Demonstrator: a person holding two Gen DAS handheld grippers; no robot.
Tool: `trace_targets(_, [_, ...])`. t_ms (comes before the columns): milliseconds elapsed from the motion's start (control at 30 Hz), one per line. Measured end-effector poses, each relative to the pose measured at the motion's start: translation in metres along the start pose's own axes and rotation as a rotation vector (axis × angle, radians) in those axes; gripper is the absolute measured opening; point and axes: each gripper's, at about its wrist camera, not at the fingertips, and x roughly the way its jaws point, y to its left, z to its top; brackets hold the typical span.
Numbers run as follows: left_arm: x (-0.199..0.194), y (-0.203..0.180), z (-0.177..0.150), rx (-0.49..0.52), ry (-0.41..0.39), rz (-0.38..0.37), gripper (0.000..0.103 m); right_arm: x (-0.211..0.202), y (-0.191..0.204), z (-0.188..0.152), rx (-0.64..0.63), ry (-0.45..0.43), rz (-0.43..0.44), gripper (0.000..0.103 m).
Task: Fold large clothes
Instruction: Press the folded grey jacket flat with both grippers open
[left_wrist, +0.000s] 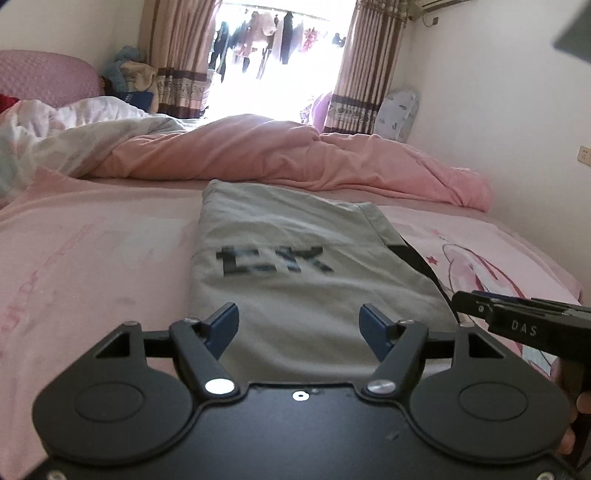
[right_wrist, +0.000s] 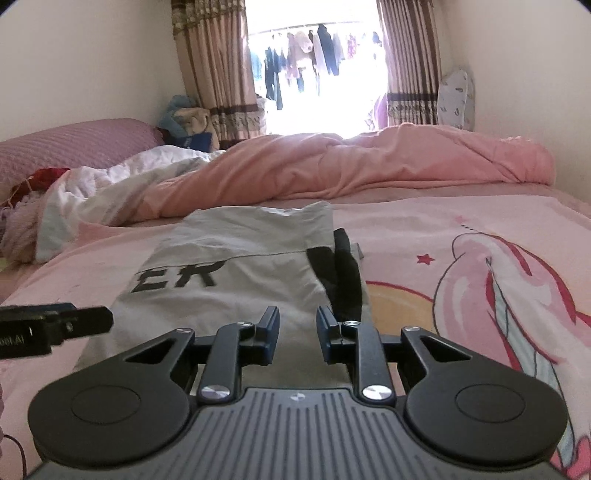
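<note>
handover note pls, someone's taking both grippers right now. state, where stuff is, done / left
Left gripper: open, nothing between its fingers, poised above the near end of the grey garment.
Right gripper: narrower gap, also holding nothing, by the garment's right edge near the black trim.
Garment: lies on the pink bedsheet, already folded into a long narrow strip, printed letters facing up.
Done: sides appear folded in.
Left: probably grip the near end and fold it over lengthwise.

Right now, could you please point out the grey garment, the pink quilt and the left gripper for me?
grey garment (right_wrist: 236, 280): right wrist view, on the flat cloth beside its black letters.
pink quilt (left_wrist: 258, 155): left wrist view, on its bunched middle fold.
left gripper (left_wrist: 299, 326): left wrist view, midway between its fingertips.
</note>
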Motion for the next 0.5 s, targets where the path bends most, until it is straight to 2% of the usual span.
trace_targets(167, [-0.010,-0.007,-0.025,-0.018,0.020,-0.003,0.071,-0.003,0.002,-0.016,0.000,0.030,0.011,0.029])
trace_targets(300, [0.003,-0.006,-0.040,-0.026,0.081,-0.003,0.071,0.006,0.000,-0.028,0.003,0.061,-0.013,0.029])
trace_targets(500, [0.012,-0.010,-0.057,0.047,0.051,0.026,0.071,0.017,-0.007,-0.043,0.027,0.085,0.003,0.027])
